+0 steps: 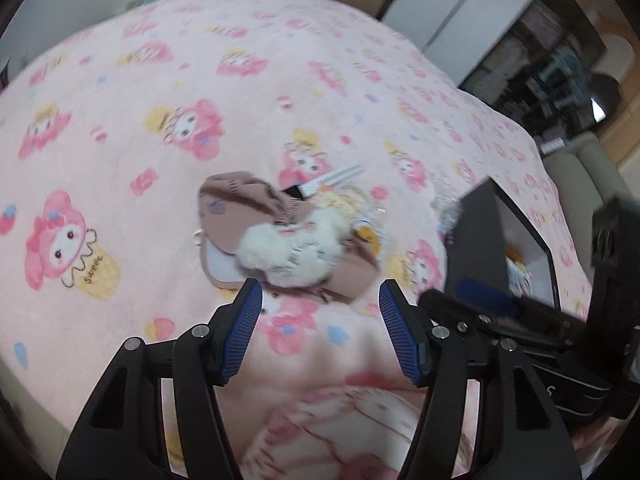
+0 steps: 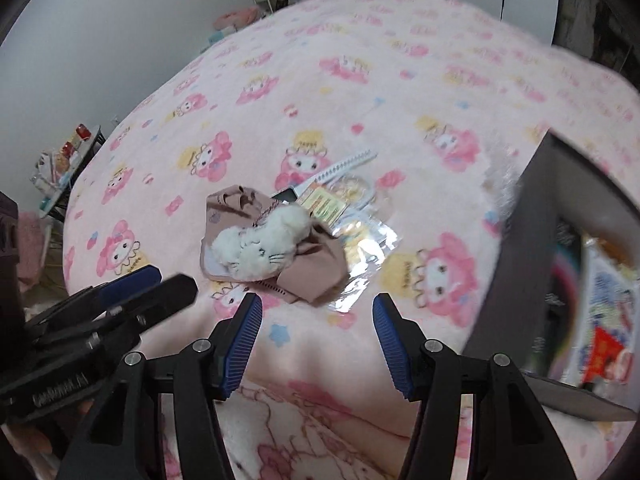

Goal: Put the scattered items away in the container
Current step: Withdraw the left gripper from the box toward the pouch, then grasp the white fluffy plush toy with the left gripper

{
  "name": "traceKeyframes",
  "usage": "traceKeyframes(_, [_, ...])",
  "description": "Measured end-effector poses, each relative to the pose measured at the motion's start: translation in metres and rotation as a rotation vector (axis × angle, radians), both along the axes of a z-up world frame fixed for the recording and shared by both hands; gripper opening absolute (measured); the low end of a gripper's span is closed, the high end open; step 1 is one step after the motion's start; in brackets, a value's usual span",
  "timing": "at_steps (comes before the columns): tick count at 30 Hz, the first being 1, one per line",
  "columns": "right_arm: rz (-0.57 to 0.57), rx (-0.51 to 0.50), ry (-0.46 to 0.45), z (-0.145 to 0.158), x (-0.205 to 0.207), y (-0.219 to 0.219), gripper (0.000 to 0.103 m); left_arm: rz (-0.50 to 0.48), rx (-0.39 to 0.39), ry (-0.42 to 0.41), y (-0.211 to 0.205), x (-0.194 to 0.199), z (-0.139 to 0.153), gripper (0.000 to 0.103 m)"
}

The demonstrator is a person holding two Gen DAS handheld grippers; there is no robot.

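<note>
I hold both the left claw (image 1: 320, 328) and right claw (image 2: 316, 336) spread and empty just short of the white plush cat (image 2: 260, 246), ready to grab.

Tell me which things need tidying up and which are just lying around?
For the job: white plush toy, brown cloth, comb, shiny packets, dark container.

Just lying about: pink blanket, cluttered side table.

Pink cartoon-print blanket (image 2: 360, 92) before a white wall (image 2: 120, 40).
</note>
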State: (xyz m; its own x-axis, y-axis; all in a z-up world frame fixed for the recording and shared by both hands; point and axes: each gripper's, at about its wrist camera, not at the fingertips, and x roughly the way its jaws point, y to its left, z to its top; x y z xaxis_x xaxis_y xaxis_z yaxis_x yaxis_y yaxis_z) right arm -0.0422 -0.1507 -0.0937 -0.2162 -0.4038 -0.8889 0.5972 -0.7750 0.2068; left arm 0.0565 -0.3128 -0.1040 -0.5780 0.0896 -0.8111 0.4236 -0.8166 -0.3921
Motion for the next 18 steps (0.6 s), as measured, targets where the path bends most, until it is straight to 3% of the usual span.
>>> traceKeyframes(7, [-0.047,0.011,-0.097,-0.038,-0.028,-0.003,0.054,0.07,0.054,-0.045,-0.036,-0.011,-0.033,0.062])
traceKeyframes(10, [-0.026,-0.007,-0.125,-0.048,-0.034,-0.01,0.054,0.044,0.122,-0.047,-0.039,-0.021,-0.048,0.061])
traceKeyframes(15, [-0.028,-0.064,-0.085,-0.05,-0.054,-0.023,0.054,0.041,0.239,-0.096,-0.045,-0.039,-0.079,0.062])
traceKeyframes(18, [0.013,-0.084,-0.141,-0.063,-0.067,-0.043,0.054,0.048,0.282,-0.092,-0.047,-0.041,-0.088,0.061])
